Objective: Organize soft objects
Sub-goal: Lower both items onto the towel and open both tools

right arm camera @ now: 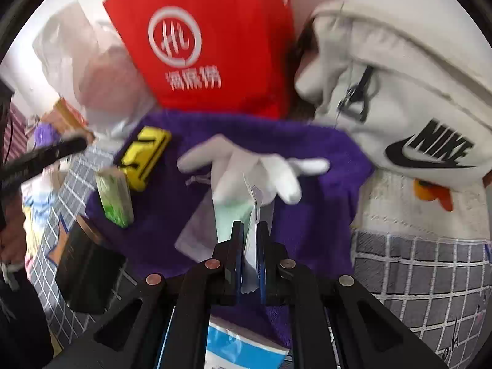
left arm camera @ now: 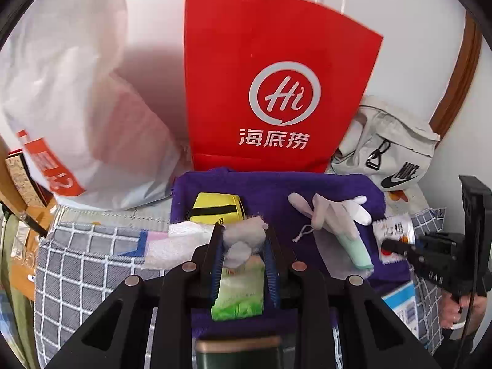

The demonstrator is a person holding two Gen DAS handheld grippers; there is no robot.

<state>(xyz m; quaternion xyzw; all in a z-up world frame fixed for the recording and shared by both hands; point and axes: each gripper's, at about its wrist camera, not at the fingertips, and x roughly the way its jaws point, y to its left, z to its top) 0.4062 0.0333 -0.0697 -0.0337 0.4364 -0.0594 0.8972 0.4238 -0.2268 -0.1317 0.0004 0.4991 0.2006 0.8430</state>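
The left tool [left arm camera: 243,230] pinches a grey rag [left arm camera: 246,235] just above the tissue pack [left arm camera: 240,289], lifting it off the purple cloth [left arm camera: 276,190]. The right tool [right arm camera: 249,230] is clamped on a thin white packet [right arm camera: 252,236], near the glove [right arm camera: 255,166], probably for sorting.

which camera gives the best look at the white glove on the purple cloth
The left wrist view: the white glove lies sharp and whole on the purple cloth. In the right wrist view it is larger but motion-blurred.
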